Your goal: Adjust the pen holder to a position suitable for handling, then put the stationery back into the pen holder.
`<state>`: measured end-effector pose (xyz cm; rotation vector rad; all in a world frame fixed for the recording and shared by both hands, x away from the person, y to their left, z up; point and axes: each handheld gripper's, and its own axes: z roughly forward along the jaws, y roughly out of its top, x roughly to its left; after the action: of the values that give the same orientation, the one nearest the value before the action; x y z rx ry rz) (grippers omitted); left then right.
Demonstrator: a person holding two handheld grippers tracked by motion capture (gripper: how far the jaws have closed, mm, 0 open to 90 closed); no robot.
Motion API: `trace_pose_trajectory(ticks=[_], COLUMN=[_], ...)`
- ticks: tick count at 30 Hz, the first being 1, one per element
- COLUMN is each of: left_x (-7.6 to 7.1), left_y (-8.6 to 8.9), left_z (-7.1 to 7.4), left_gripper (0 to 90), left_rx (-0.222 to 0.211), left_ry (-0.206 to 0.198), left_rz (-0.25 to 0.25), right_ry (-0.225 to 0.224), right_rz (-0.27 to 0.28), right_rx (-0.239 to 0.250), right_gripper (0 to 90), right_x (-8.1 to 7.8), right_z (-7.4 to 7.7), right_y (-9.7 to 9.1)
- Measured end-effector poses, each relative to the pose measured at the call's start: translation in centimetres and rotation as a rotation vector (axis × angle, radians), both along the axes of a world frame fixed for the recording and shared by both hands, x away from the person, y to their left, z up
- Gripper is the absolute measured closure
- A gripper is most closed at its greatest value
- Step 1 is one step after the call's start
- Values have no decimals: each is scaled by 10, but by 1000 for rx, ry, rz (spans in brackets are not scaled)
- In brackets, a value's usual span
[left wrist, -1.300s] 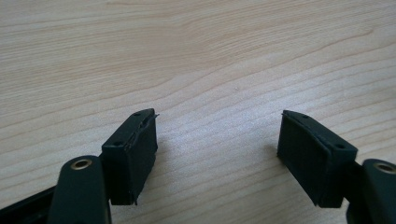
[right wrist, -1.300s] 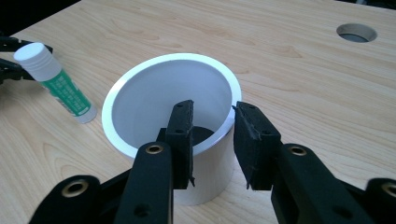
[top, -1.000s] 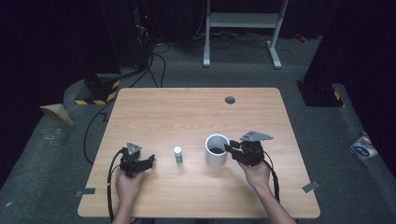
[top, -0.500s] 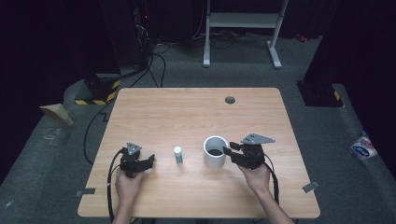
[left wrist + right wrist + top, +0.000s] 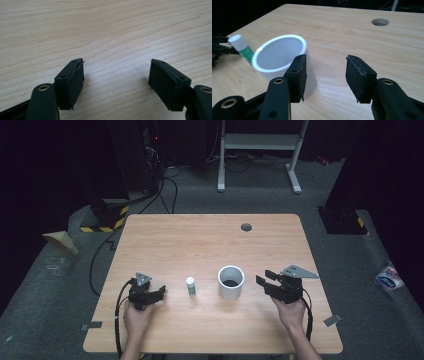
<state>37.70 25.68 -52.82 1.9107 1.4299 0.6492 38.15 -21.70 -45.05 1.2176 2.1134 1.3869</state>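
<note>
1. A wooden table point(image 5: 210, 240) seen from above, with two hand-held grippers near its front edge.
2. A white cup point(image 5: 231, 282) stands upright toward the front edge, slightly right of centre, its mouth facing up.
3. A small white-capped bottle point(image 5: 190, 285) stands upright just left of the cup, apart from it.
4. The right gripper point(image 5: 264, 281) sits right of the cup, jaws spread and empty, aimed toward it.
5. In the right gripper view the cup point(image 5: 280, 57) lies ahead and left of the jaws, not between them.
6. The left gripper point(image 5: 161, 290) rests left of the bottle, jaws apart and empty over bare wood.
7. The right hand is likely nearer the cup; the left is nearer the bottle.
</note>
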Motion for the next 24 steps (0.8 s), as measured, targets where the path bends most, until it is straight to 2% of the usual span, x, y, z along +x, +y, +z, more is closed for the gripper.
trace_pose_trajectory(ticks=[9, 17, 19, 20, 24], left_x=[0, 0, 0, 0, 0], left_y=[0, 0, 0, 0, 0], left_z=[0, 0, 0, 0, 0], left_gripper=[284, 284, 284, 284, 284], left_rx=[0, 4, 4, 4, 4], left_ry=[0, 1, 1, 2, 1], left_rz=[0, -3, -3, -3, -3], right_ry=[25, 36, 40, 47, 71], right_rz=[-72, -101, -105, -113, -129], right_rx=[-33, -50, -62, -85, -97], right_gripper=[497, 492, 490, 490, 487], right_x=[2, 0, -1, -1, -1], right_z=[-14, -22, -26, -31, -40], right_y=[-18, -24, -26, -27, -31])
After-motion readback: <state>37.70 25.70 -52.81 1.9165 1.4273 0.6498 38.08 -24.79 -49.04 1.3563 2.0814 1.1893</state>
